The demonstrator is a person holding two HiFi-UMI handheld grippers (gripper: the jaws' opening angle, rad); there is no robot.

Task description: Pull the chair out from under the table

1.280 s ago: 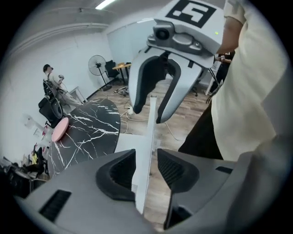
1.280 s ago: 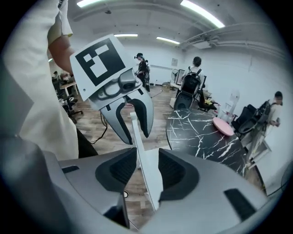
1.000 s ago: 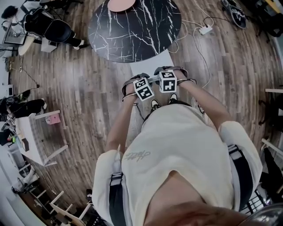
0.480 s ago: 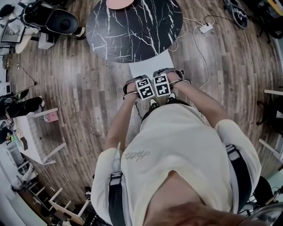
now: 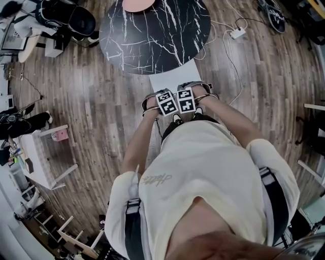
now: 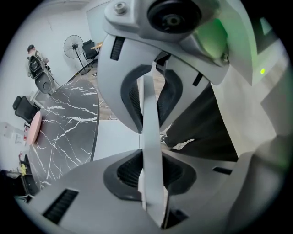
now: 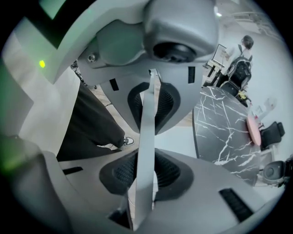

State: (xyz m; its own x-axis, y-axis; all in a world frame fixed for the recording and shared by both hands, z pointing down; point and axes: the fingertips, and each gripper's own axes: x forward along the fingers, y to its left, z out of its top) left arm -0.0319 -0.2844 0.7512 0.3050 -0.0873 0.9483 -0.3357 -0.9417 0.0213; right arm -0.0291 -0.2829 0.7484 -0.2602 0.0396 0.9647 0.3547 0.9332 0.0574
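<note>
A white chair (image 5: 171, 76) stands tucked at the near edge of the round black marble table (image 5: 152, 30), straight ahead of the person. Both grippers point steeply down at the top of its back, side by side. In the left gripper view the thin white backrest edge (image 6: 151, 114) runs between the two pads, and the left gripper (image 6: 149, 137) has just been closing on it. The right gripper (image 7: 147, 137) has likewise just been closing, and its pads press on the same backrest edge (image 7: 147, 114). In the head view the marker cubes hide the left gripper (image 5: 163, 97) and right gripper (image 5: 187, 94) jaws.
A pink round object (image 5: 138, 4) lies on the far side of the table. A power strip with cables (image 5: 236, 33) lies on the wood floor at the right. Black office chairs (image 5: 71, 20) stand at the upper left, a small white table (image 5: 38, 157) at the left. The person's feet are just behind the chair.
The two marker cubes have drawn close together and dropped slightly towards the chair's back. The chair and table have not shifted.
</note>
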